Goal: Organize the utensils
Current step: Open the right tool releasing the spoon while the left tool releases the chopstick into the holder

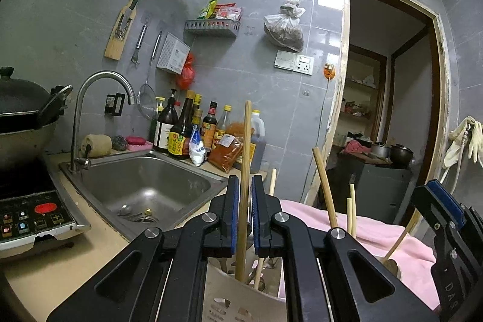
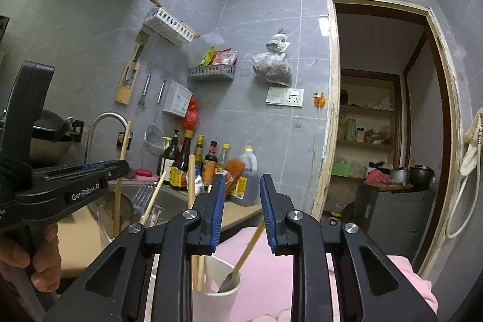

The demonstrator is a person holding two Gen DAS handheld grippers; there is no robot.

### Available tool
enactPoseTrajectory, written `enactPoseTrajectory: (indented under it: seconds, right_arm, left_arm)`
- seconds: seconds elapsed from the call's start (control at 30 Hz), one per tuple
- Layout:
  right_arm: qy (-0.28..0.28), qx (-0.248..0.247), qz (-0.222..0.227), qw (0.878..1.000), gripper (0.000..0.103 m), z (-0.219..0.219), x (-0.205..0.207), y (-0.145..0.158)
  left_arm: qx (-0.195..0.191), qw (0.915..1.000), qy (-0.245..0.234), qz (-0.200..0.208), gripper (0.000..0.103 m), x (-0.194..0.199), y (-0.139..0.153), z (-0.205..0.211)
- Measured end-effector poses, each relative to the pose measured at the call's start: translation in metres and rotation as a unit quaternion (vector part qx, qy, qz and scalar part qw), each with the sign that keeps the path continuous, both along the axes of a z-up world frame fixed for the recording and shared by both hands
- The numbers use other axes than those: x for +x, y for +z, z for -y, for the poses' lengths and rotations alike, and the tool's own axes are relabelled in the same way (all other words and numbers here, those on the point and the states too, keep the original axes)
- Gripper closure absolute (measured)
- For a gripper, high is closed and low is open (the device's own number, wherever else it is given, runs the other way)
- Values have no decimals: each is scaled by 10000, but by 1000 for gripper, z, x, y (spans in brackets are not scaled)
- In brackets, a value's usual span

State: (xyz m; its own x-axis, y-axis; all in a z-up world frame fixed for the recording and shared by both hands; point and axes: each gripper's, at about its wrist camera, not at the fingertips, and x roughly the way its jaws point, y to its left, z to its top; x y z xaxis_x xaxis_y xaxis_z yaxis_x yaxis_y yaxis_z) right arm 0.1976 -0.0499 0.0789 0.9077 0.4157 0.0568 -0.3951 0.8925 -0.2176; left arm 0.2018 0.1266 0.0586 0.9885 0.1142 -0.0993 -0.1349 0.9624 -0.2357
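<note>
Beige bench [image 1: 45,270] at lower left — sink [image 1: 145,186], stove [image 1: 30,216], bottles [image 1: 181,132] and pink cloth [image 1: 377,234] on it.

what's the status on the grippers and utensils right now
Left gripper shut on a wooden stick over the slotted holder. Right gripper open, spoon in white cup. Nothing blocking.

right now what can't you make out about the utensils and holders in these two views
- Left wrist view: the base of the wooden stick held by the left gripper inside the slotted holder is hidden by the gripper body.
- Right wrist view: the cup bottom is cut off by the picture edge and the right gripper.
- Right wrist view: the spoon bowl is partly hidden by the cup rim.
</note>
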Motion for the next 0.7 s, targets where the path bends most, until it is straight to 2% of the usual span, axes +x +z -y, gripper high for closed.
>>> enactPoseTrajectory:
  seconds: [0.27, 0.33, 0.43, 0.5, 0.57, 0.7]
  right_arm:
    - [-107, 60, -54, 9999, 77, 6, 1, 0]
    - [-156, 83, -71, 9998, 69, 9, -1, 1]
    - [-219, 141, -112, 9996, 63, 15, -4, 1]
    - [-291, 174, -151, 9993, 61, 19, -6, 1]
    - [-357, 216, -195, 9989, 57, 24, -9, 2]
    - [-542, 279, -277, 9978, 51, 36, -20, 4]
  left_arm:
    - [-63, 10000, -41, -13, 89, -3, 2, -2]
    - [-19, 10000, -35, -24, 86, -4, 3, -1]
    - [36, 10000, -30, -48, 82, -12, 1, 1]
    - [-16, 10000, -38, -69, 76, -19, -1, 1]
    - [-127, 9999, -66, -75, 64, -27, -6, 0]
    - [-87, 9999, -65, -74, 62, -38, -3, 4]
